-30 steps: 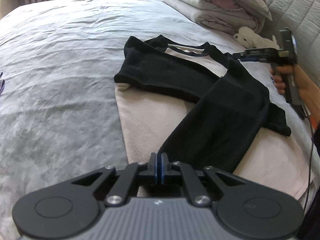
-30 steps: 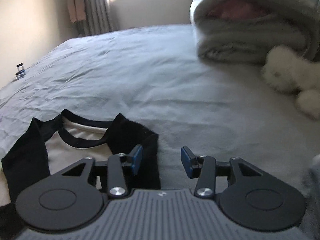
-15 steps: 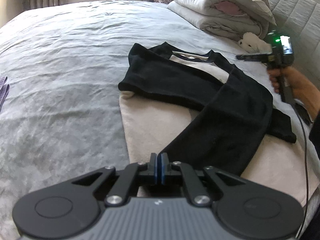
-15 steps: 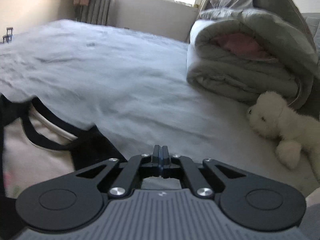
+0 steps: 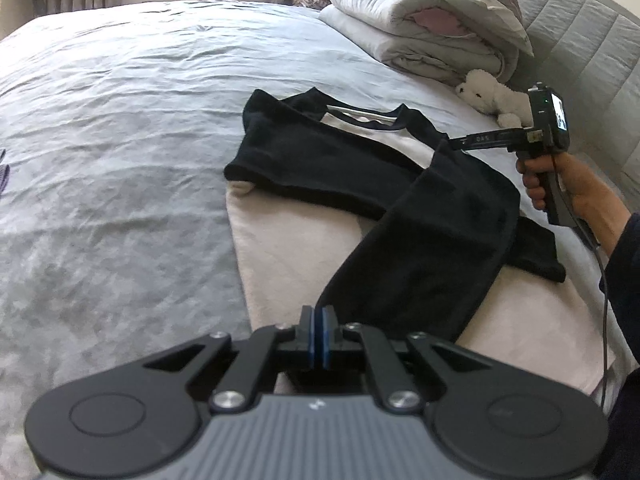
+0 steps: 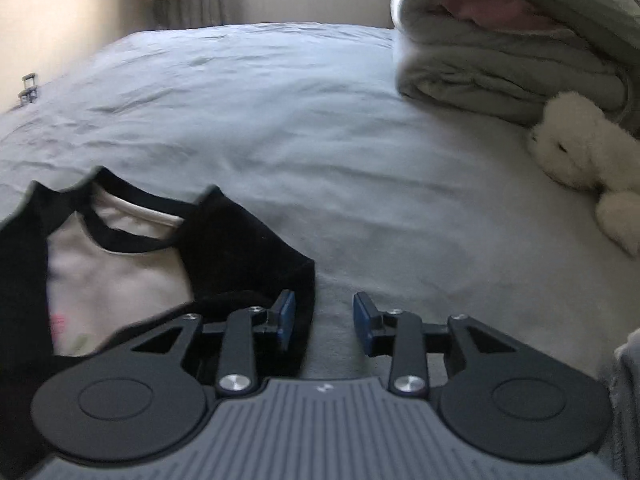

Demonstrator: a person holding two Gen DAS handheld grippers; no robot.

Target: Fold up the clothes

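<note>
When looking along the left gripper (image 5: 319,322), see blue pads pressed flat together, with no gap. See also the cuff end of a black sleeve (image 5: 432,248) running right up to those pads and on under the linkage; cannot tell whether any cloth is pinched there. Belongs to a raglan shirt (image 5: 288,248) with a cream body, a black collar and black sleeves, spread on the grey bed sheet (image 5: 120,120) just ahead of that gripper. Bends from the far shoulder down across the cream body toward the camera. Find the other sleeve (image 5: 320,160) folded sideways over the chest, its cuff at the picture's left edge of the shirt. Note a further black flap sticking out from under the bent sleeve on the picture's right.

Turning to the right gripper (image 6: 324,320), find jaws that have just been opening and now stand a moderate way apart, low over the shirt's shoulder. Puts the left-hand pad (image 6: 286,316) over the black shoulder cloth, whose edge lies just inside the gap, with bare sheet across the rest; no pad pressing on anything. Seen from the left wrist, reaches its tips to that same shoulder beside the collar, gripped at the handle by a right hand (image 5: 536,184), a dark cable (image 5: 606,300) trailing down from it.

Beyond the shirt, well apart from it, find a folded grey duvet (image 5: 420,20) with a white plush toy (image 5: 488,96) lying against it, and a quilted grey headboard (image 5: 580,60) behind.
</note>
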